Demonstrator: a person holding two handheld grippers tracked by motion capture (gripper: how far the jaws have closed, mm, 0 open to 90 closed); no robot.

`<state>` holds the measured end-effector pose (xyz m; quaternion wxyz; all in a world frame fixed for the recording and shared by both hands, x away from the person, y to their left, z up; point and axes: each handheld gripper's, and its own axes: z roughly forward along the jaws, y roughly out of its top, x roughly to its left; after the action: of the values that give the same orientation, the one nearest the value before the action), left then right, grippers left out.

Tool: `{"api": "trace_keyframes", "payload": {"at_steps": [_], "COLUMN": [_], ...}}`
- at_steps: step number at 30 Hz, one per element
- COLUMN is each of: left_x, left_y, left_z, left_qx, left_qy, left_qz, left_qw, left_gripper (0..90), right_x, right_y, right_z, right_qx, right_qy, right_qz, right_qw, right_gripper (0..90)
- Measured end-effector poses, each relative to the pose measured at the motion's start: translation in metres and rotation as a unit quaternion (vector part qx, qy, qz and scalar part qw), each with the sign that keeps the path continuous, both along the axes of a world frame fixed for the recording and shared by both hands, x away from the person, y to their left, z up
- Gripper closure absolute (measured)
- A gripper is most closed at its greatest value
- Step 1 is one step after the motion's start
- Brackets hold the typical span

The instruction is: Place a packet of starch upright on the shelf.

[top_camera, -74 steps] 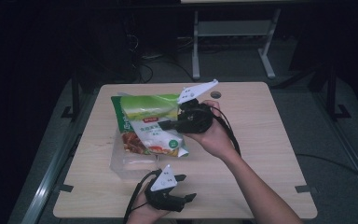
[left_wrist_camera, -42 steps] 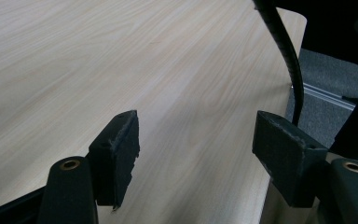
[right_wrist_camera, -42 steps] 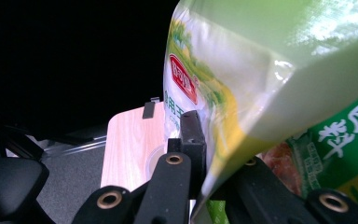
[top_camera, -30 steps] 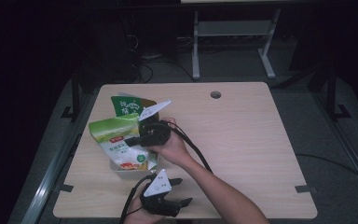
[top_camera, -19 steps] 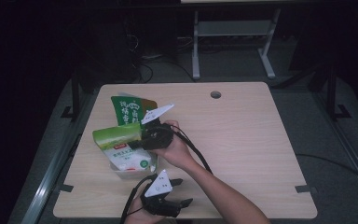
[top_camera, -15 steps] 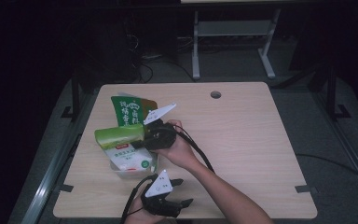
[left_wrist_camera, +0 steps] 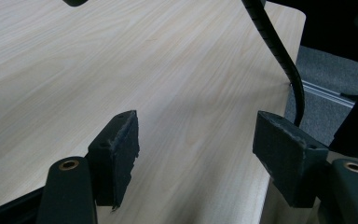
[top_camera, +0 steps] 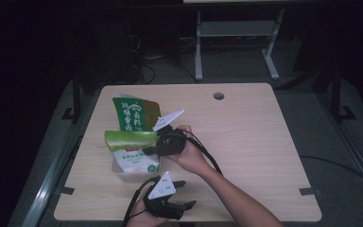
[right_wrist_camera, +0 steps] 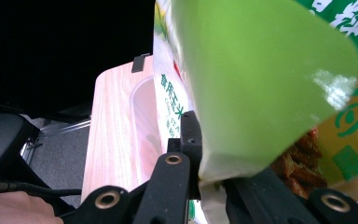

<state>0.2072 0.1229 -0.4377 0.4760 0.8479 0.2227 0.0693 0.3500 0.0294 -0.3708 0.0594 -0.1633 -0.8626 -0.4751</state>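
at the near edge of the wooden counter [top_camera: 264,142] the left tool [top_camera: 168,201] rests with its jaws spread wide and nothing between them. just beyond it the right tool [top_camera: 150,150] is clenched on the folded-over top of a green and white snack bag [top_camera: 132,151], which sits in a clear plastic tub [top_camera: 120,171]. behind that a second green packet [top_camera: 134,115] lies flat on the counter.

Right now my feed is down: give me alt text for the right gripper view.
The right gripper is clamped on the edge of a light green snack bag, held close to the camera. Behind the bag sit a clear plastic container and the wooden table.
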Motion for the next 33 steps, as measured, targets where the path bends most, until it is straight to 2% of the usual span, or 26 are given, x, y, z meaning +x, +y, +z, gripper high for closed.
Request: {"api": "trace_keyframes", "payload": {"at_steps": [3,5,7,11,17,23,24,33], "left_x": [0.001,0.001,0.001,0.003,0.005,0.007,0.008,0.012], "left_y": [0.001,0.001,0.002,0.002,0.002,0.003,0.003,0.007], "left_z": [0.0,0.001,0.001,0.0,0.0,0.0,0.001,0.001], "left_qx": [0.001,0.0,0.001,0.002,0.009,0.004,0.01,0.005], "left_qy": [-0.002,-0.003,-0.004,-0.002,-0.005,-0.005,-0.007,-0.008], "left_qz": [0.003,0.006,0.007,0.01,0.008,0.014,0.014,0.024], "left_qw": [1.0,1.0,1.0,0.9999,0.9999,0.9999,0.9998,0.9997], "left_gripper": [30.2,29.9,29.6,29.0,28.5,28.0,28.0,27.5], "right_x": [0.0,0.001,0.001,0.001,0.001,0.002,0.002,0.007], "right_y": [-0.001,-0.004,-0.007,-0.017,-0.037,-0.059,-0.062,-0.088], "right_z": [0.001,0.002,0.004,0.007,0.011,0.015,0.015,0.01], "right_qx": [-0.001,0.007,0.014,0.007,0.01,0.015,0.014,0.01], "right_qy": [-0.004,0.007,0.007,0.006,0.009,0.015,0.013,0.028], "right_qz": [-0.002,-0.001,0.001,0.003,-0.001,-0.01,-0.013,-0.031], "right_qw": [1.0,0.9999,0.9999,1.0,0.9999,0.9997,0.9997,0.9991], "right_gripper": [84.6,81.6,76.4,71.8,67.3,63.0,62.2,54.9]}}
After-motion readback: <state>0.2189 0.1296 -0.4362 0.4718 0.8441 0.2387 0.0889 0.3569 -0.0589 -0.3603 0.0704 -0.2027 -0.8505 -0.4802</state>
